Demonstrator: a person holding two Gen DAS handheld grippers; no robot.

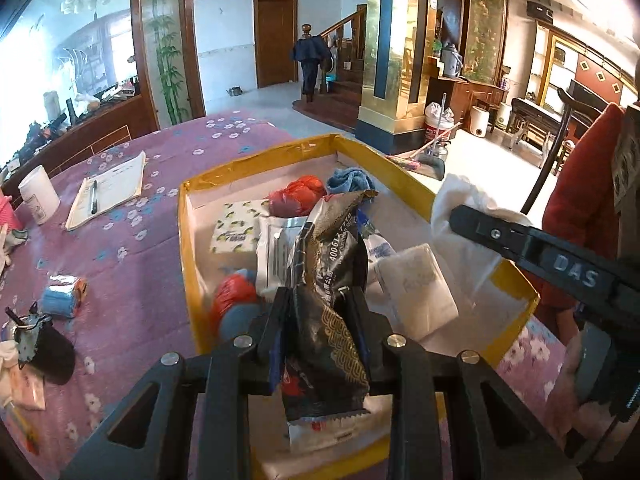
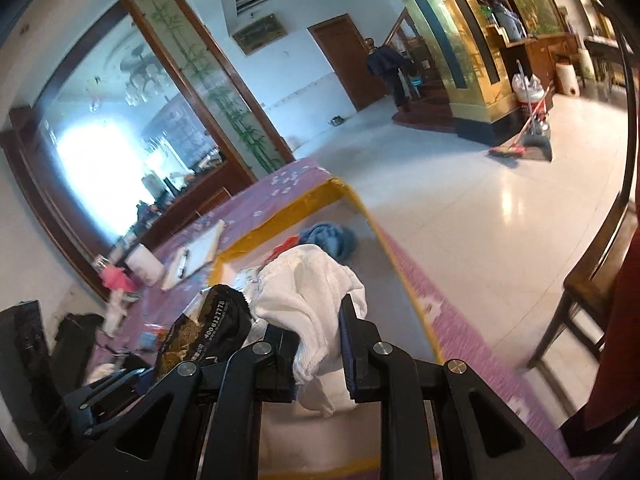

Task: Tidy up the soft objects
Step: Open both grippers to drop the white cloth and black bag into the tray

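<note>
Left wrist view: left tongs [image 1: 318, 300] clamped on crinkly black snack packet [image 1: 332, 280], over yellow-rimmed box [image 1: 184, 240] on tabletop; light, slippery foil, grip at crimped end. Right tongs [image 2: 318, 334] nearly closed, pinching limp white cloth [image 2: 308, 296]; soft, droops, grab bunched middle.

both grippers, left gripper [image 1: 316, 300] and right gripper [image 2: 320, 332], clamped, angled downward.

A home, likely a large living and dining room. A table [image 1: 152, 280] under a purple flowered cloth [image 1: 132, 216] stands on pale tiles [image 2: 460, 208]. Beyond are a wooden door [image 1: 275, 40], a staircase [image 1: 344, 40], a gold pillar [image 1: 394, 60], a big mirror [image 1: 60, 60], a chair [image 2: 588, 284], and a broom [image 2: 516, 140] with dustpan [image 2: 538, 146].
</note>
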